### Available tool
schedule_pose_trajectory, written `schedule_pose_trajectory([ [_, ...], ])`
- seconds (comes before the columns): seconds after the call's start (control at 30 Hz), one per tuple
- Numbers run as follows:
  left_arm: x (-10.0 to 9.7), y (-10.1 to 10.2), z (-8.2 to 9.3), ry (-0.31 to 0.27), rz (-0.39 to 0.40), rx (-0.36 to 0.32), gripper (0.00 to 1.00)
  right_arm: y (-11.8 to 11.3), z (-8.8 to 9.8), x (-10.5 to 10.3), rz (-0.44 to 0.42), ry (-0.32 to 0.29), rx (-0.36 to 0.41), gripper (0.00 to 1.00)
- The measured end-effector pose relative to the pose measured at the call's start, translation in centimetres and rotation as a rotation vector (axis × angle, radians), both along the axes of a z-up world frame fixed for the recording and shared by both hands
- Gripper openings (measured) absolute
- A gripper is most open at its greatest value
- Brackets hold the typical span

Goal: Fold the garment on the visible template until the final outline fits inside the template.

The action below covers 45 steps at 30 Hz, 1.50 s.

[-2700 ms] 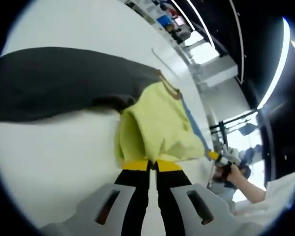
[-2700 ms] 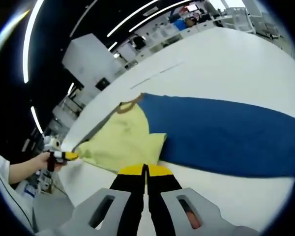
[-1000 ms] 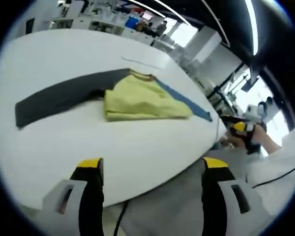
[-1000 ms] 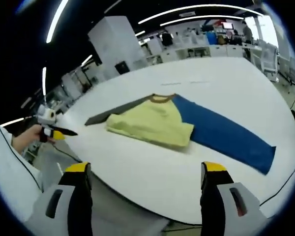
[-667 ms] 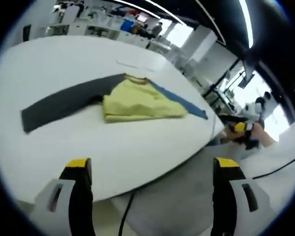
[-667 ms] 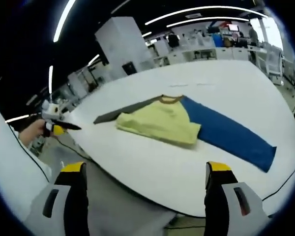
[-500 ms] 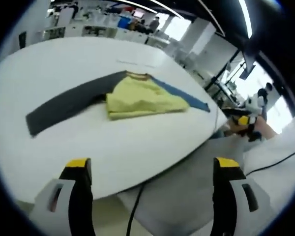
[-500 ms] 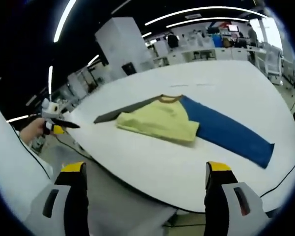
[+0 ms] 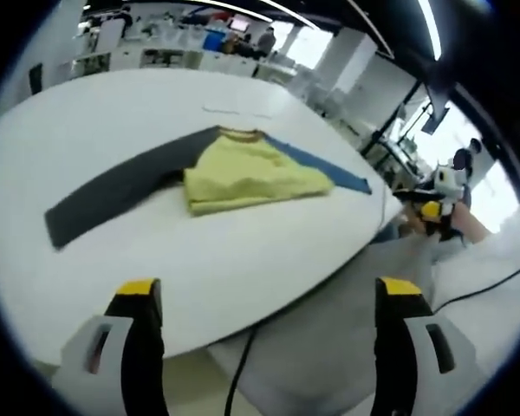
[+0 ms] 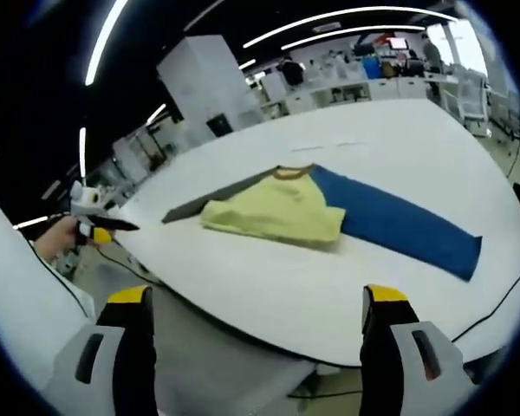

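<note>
Fingers on both grippers are standing wide apart and gripping nothing: we are holding the left gripper [image 9: 269,299] and the right gripper [image 10: 253,303] back off the near edge of the round white surface [image 9: 95,113], which we judge lets us look over the whole layout before choosing the next fold. Out on that surface the long-sleeved garment [image 9: 243,169] is lying well away from both grippers, its pale yellow body [image 10: 277,212] bunched over itself in the middle, apparently partly folded, while the dark grey sleeve [image 9: 113,186] and the blue sleeve [image 10: 399,225] are stretching flat to either side, so they are likely what we need to bring in. We cannot make out a template outline under the cloth. In the right gripper view the left gripper [image 10: 91,230] is showing off to one side in a hand [image 10: 56,238]. Beyond the surface, shelving and white cabinets are sitting under strip lights, and nothing is lying between us and the garment.
</note>
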<state>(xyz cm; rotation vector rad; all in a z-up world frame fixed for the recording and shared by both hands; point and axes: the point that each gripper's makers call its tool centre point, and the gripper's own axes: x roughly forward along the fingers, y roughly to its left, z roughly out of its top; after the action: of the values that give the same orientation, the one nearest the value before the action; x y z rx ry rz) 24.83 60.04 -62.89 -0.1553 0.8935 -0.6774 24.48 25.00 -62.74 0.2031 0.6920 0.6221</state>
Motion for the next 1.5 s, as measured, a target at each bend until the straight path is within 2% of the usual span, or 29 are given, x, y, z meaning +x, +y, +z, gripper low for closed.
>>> schedule_pose_trajectory([
  [0.17,-0.1,-0.3,-0.1,-0.001,-0.009,-0.004,0.97,-0.1,-0.2,-0.1,-0.010,0.007,0.012,0.97],
  [0.27,0.2,-0.5,-0.4,-0.002,-0.007,-0.014,0.96,-0.1,0.0,0.0,-0.032,0.011,0.053,0.96],
  [0.43,0.7,-1.0,-1.0,0.003,0.008,-0.028,0.95,-0.4,-0.4,0.2,-0.034,0.027,0.033,0.95],
  [0.53,1.0,-1.2,-1.3,0.003,0.020,-0.044,0.93,-0.5,-0.9,0.5,-0.026,0.035,0.028,0.89],
  [0.6,1.3,-1.3,-1.5,0.003,0.037,-0.053,0.91,-0.6,-1.2,0.8,-0.025,0.041,0.030,0.86],
  [0.7,2.2,-1.1,-1.6,-0.026,0.077,-0.055,0.84,-0.2,-1.3,1.2,-0.027,0.041,0.062,0.83],
  [0.8,2.7,-1.0,-1.6,-0.024,0.108,-0.069,0.82,0.1,-1.8,1.7,-0.026,0.049,0.072,0.79],
  [1.2,3.4,-0.7,-2.8,-0.006,0.144,-0.058,0.74,1.6,-2.6,3.7,-0.014,0.046,0.149,0.75],
  [1.37,4.4,-1.0,-3.0,-0.010,0.155,-0.065,0.71,1.6,-3.4,4.7,-0.020,0.049,0.148,0.66],
  [1.5,5.4,-1.0,-3.4,-0.021,0.157,-0.056,0.68,1.6,-3.6,5.6,-0.040,0.038,0.175,0.65],
])
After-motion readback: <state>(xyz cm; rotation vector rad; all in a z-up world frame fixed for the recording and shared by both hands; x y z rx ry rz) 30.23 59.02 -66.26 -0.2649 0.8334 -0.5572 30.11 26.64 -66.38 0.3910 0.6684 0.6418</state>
